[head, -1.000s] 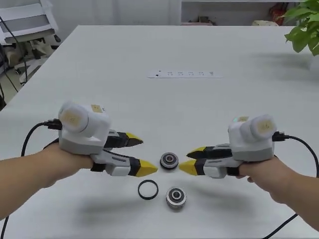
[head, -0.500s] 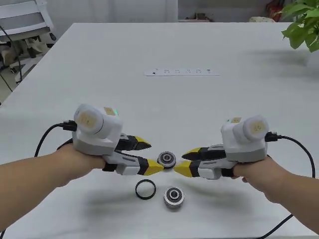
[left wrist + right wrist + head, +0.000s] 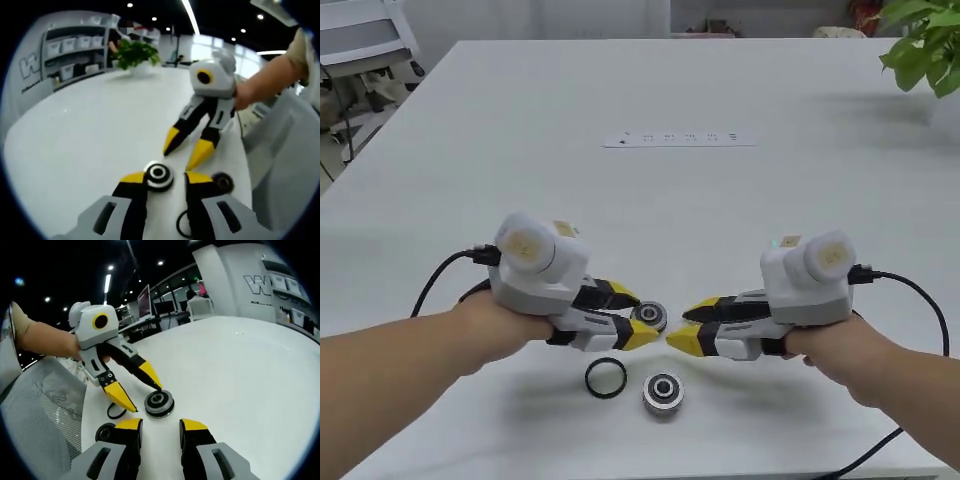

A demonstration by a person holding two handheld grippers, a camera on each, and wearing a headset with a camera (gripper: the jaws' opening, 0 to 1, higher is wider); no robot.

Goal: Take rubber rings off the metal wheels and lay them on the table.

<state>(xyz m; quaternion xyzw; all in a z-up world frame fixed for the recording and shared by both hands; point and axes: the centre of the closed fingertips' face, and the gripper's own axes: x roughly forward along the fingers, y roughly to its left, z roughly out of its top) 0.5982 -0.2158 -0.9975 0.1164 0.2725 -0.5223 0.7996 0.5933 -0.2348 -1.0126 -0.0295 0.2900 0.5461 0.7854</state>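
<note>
Closer in than half a second ago: brings the left tool [image 3: 642,316] right up to the metal wheel [image 3: 649,316], jaws apart and straddling it, one tip touching or nearly touching its rim in the left gripper view. Holds the right tool [image 3: 683,326] just opposite, tips facing the same wheel from the other side, jaws likewise apart and gripping nothing. Shifts the whole head view as well, so owes part of that change to the camera. Counts one rubber ring [image 3: 606,378] already off and flat on the worktop [image 3: 520,130], just behind the left tool's tips on the person's side, beside a second wheel [image 3: 663,391] lying behind the gap between the two tools. Leaves the straddled wheel to strip, judging by the dark band around it; cannot tell whether the second wheel is bare. Puts the task at about halfway at most.
</note>
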